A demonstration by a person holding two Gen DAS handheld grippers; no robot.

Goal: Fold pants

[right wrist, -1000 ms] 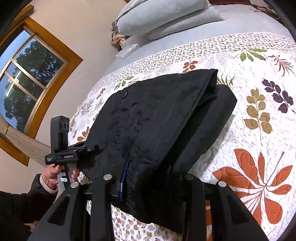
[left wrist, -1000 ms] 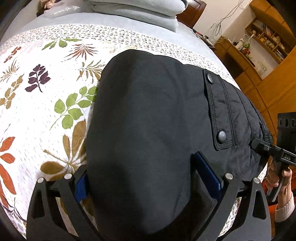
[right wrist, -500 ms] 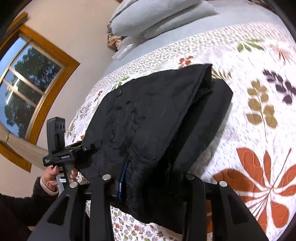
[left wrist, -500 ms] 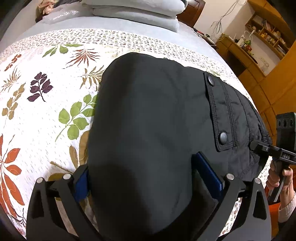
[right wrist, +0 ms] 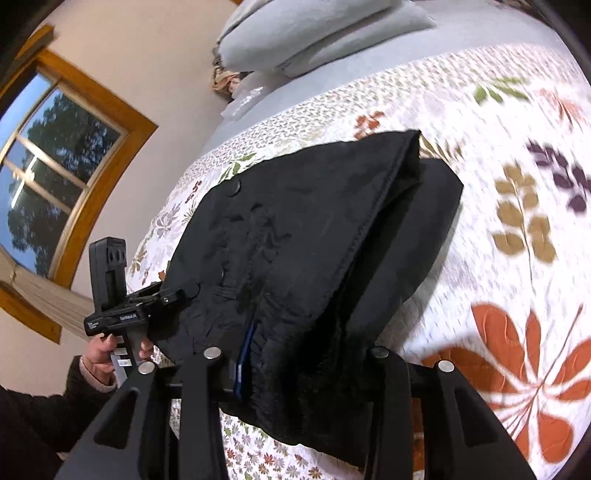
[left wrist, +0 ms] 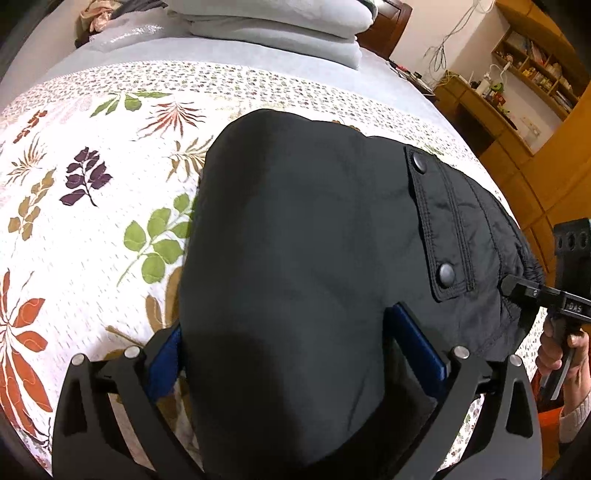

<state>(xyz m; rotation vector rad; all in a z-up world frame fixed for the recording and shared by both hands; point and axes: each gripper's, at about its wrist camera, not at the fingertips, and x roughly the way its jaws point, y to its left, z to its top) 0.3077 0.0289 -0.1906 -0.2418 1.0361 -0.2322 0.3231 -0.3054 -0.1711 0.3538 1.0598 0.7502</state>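
I am gripping the folded black pants [left wrist: 303, 258] with my left gripper [left wrist: 295, 354] at their near edge and my right gripper [right wrist: 295, 365] at the waistband end. The pants are lying bunched on the leaf-patterned quilt [left wrist: 92, 221], snap-button pocket flap [left wrist: 432, 221] facing up.

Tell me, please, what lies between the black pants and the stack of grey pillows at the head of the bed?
Only bedding: the leaf-print quilt, then a bare strip of grey sheet up to the grey pillows. Nothing else lies beyond the black pants. The left wrist view shows this best.
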